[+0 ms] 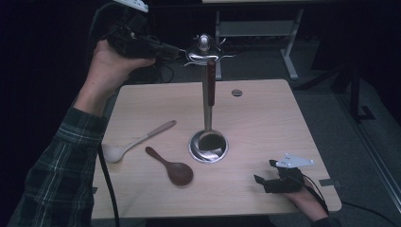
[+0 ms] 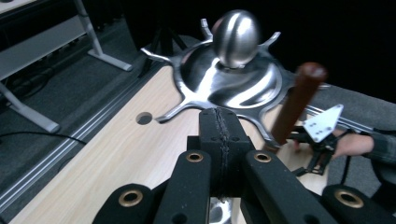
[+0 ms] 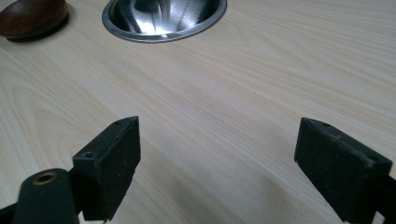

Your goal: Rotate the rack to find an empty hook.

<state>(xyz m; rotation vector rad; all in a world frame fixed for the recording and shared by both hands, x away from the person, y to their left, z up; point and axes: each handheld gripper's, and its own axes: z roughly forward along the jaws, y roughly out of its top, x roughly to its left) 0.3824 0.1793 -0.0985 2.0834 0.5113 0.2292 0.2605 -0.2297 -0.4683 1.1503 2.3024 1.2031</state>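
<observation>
- Utensil stand (image 1: 204, 47): polished steel, upright near the middle of the table; round dished base (image 1: 208, 146), slim pole, domed top plate with curved hook arms and a ball knob (image 2: 236, 31) at its crown.
- Ladle (image 1: 211, 82): reddish-brown handle, steel shaft, hanging straight down alongside the pole from one hook arm, dark bowl low over the base; handle end (image 2: 308, 74) poking up past the rim of the top plate.
</observation>
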